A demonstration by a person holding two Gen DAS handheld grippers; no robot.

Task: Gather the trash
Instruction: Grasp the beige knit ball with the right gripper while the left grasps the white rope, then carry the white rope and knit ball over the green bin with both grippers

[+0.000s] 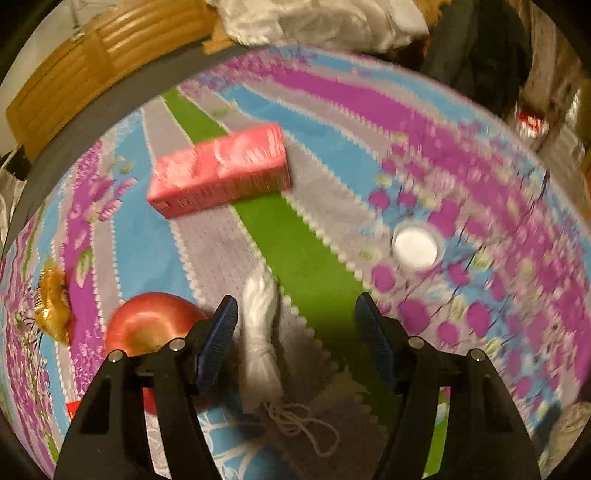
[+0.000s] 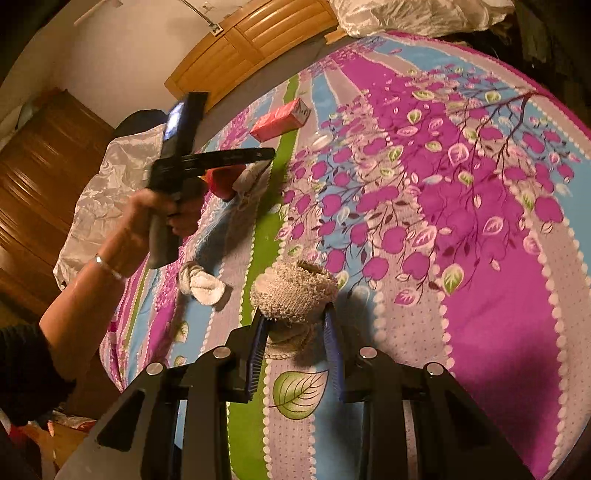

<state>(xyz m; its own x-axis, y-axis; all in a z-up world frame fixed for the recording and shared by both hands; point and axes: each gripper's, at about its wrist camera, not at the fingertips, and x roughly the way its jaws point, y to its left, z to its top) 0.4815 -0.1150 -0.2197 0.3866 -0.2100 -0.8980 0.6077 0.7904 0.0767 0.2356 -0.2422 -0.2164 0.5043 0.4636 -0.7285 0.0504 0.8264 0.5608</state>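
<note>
My left gripper (image 1: 295, 314) hangs open over the bed. A twisted white plastic bag (image 1: 260, 332) with a loose string lies on the sheet between its fingers, close to the left pad and not pinched. A red apple (image 1: 147, 325) sits just left of it, with a gold wrapper (image 1: 53, 302) further left. Beyond lie a pink carton (image 1: 221, 170) and a white round lid (image 1: 415, 247). My right gripper (image 2: 295, 317) is shut on a beige knitted cloth (image 2: 295, 291), its blue pads pressing both sides. In the right wrist view a hand holds the left gripper (image 2: 267, 162) near the apple (image 2: 221, 181).
A colourful striped and floral sheet (image 2: 480, 295) covers the bed. A crumpled white wad (image 2: 203, 284) lies left of the knitted cloth. The pink carton (image 2: 280, 120) lies at the far side. A wooden headboard (image 2: 251, 40) and white bedding (image 2: 406, 14) lie beyond.
</note>
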